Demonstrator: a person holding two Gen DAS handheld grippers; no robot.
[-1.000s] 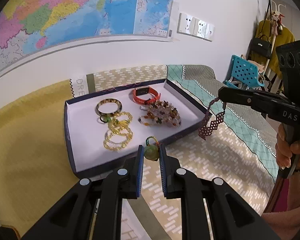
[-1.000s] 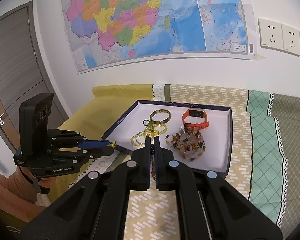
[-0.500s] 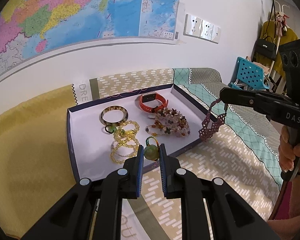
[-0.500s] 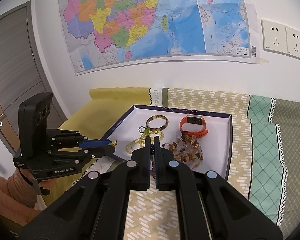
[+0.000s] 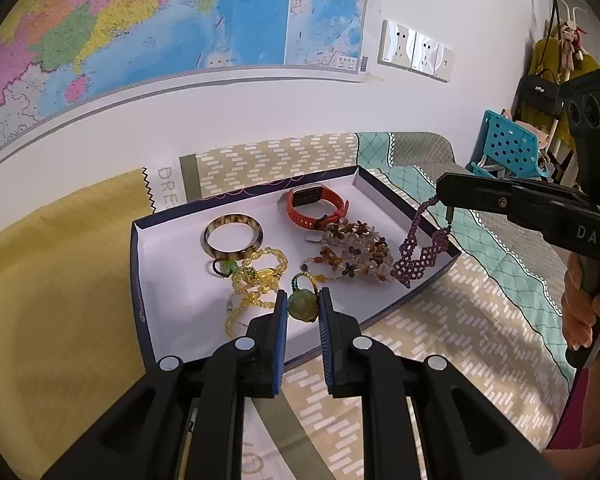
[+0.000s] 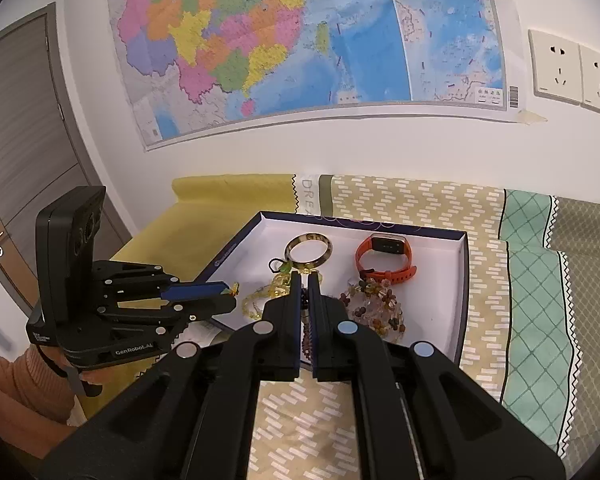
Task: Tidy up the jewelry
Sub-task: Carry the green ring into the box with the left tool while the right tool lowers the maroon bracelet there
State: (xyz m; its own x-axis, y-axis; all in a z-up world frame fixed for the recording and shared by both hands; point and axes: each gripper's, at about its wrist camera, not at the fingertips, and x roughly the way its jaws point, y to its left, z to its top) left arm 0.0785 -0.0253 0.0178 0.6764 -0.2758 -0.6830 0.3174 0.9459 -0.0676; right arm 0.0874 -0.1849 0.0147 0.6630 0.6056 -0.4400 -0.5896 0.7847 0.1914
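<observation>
My left gripper (image 5: 303,307) pinches a green pendant (image 5: 302,306) between its blue pads; the pendant's beaded loop stands up from the tips toward the far wall. The pendant hangs over the near part of the tray (image 5: 137,264), which lies on the bedspread (image 5: 452,332) with its long axis running left to right, the right end angled away.

In the tray, left to right: a bangle (image 5: 233,237) lying flat, a green ring (image 5: 225,267) just in front of it, tangled yellow beads (image 5: 256,280), an orange watch (image 5: 315,207) at the back with its strap ends pointing right, and a heap of brown and clear beads (image 5: 358,255).

My right gripper (image 5: 446,200) is pressed together on a purple bracelet (image 5: 420,252). The bracelet hangs straight down from the tips, long axis vertical, its lower end over the tray's right rim. In the right wrist view only a short strand of the bracelet shows between the jaws.
</observation>
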